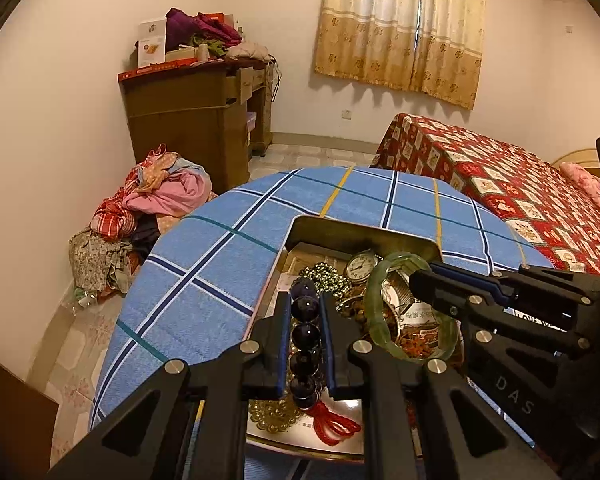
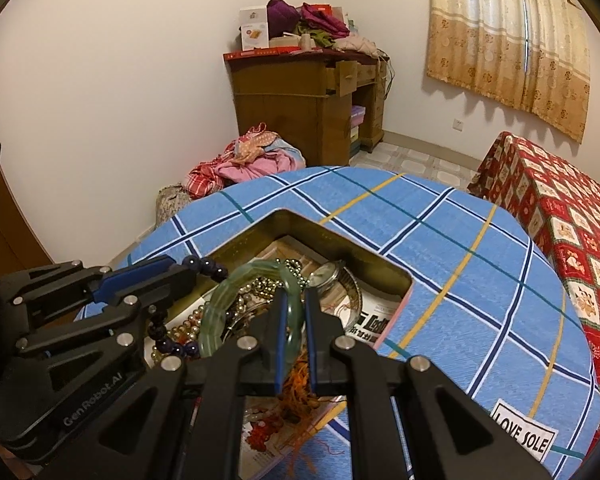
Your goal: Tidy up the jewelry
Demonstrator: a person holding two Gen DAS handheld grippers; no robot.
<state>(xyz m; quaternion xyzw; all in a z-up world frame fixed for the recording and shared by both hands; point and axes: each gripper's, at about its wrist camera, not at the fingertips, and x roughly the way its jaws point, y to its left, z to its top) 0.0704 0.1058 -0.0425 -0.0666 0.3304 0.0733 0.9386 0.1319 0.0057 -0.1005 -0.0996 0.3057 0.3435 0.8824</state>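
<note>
My left gripper (image 1: 305,336) is shut on a dark purple bead bracelet (image 1: 305,334) with a red tassel, held over an open metal tin (image 1: 364,230) full of jewelry. My right gripper (image 2: 294,330) is shut on a green jade bangle (image 2: 220,312), also over the tin (image 2: 300,222). In the left wrist view the bangle (image 1: 374,300) and the right gripper (image 1: 422,278) show at right. In the right wrist view the left gripper (image 2: 180,268) and purple beads (image 2: 206,266) show at left. The tin holds a pocket watch (image 1: 360,266), bead necklaces (image 1: 328,274) and pearls (image 2: 184,330).
The tin sits on a round table with a blue plaid cloth (image 1: 220,264). A bed with a red patterned cover (image 1: 500,184) stands at right. A wooden desk (image 1: 196,120) and a heap of clothes (image 1: 156,204) lie beyond the table.
</note>
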